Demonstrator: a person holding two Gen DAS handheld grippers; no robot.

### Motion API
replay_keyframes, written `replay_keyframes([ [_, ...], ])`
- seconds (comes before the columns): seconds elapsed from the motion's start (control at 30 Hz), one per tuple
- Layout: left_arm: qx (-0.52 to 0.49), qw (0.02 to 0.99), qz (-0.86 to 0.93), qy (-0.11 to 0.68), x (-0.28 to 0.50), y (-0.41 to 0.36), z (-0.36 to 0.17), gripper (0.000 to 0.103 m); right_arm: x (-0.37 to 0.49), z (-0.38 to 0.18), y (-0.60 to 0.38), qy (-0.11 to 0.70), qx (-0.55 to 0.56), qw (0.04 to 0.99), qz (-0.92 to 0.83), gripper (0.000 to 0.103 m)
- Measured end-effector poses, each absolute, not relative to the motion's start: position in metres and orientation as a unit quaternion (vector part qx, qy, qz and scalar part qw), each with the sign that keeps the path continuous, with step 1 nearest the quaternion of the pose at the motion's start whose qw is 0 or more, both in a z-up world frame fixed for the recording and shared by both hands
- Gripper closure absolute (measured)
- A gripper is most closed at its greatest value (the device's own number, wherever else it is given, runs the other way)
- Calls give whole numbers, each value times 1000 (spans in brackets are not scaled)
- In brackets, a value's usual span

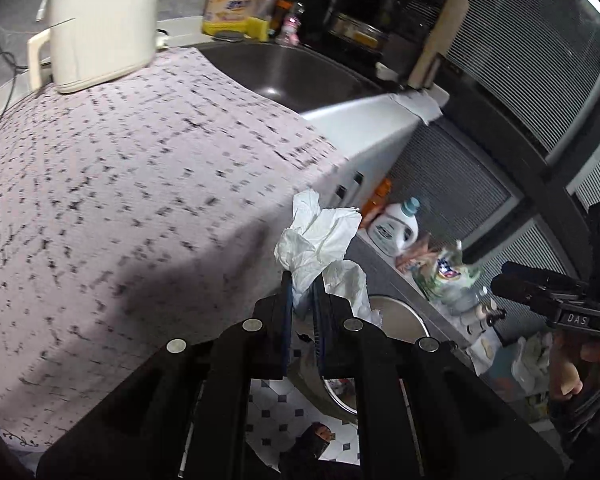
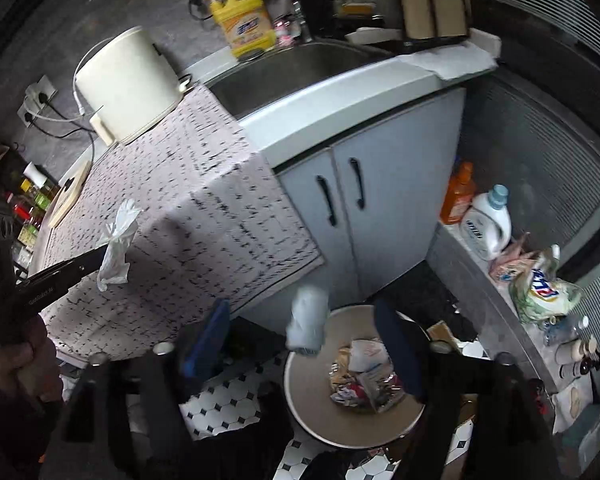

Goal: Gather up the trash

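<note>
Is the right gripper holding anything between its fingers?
No, the right gripper is wide open, and the white paper wad is falling free toward the trash bin.

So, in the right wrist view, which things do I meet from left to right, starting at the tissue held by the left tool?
Tissue in the left tool → falling white wad → trash bin → orange bottle → white detergent bottle → crumpled bag.
</note>
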State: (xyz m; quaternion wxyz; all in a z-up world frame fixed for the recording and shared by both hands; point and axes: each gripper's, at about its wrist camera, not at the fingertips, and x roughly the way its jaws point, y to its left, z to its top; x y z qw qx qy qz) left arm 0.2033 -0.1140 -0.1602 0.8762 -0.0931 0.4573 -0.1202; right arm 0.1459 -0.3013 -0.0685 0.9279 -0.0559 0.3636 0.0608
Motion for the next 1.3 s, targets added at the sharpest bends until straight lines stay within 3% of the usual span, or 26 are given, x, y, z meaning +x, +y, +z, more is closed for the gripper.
replay_keyframes([
  [0.6, -26, 833, -229, 503, 201, -264, -192, 93, 55, -74, -460, 341, 57, 937, -49, 28],
  [0.73, -18, 828, -233, 510, 205, -280, -199, 87, 41, -79, -475, 337, 68, 937, -62, 28],
  [0.83, -18, 819, -235, 522, 206, -286, -208, 74, 35, -83, -483, 337, 78, 936, -68, 28],
  [0.9, -15, 816, -233, 528, 205, -289, -212, 58, 33, -83, -486, 336, 83, 936, -68, 28],
  [1.0, -15, 816, -230, 530, 203, -287, -214, 42, 29, -84, -487, 334, 81, 937, -68, 28],
  [1.17, -14, 826, -213, 522, 199, -279, -206, 27, 29, -84, -487, 334, 87, 937, -56, 27],
  [1.3, -12, 840, -191, 508, 189, -266, -188, 17, 33, -85, -483, 336, 99, 936, -24, 20],
])
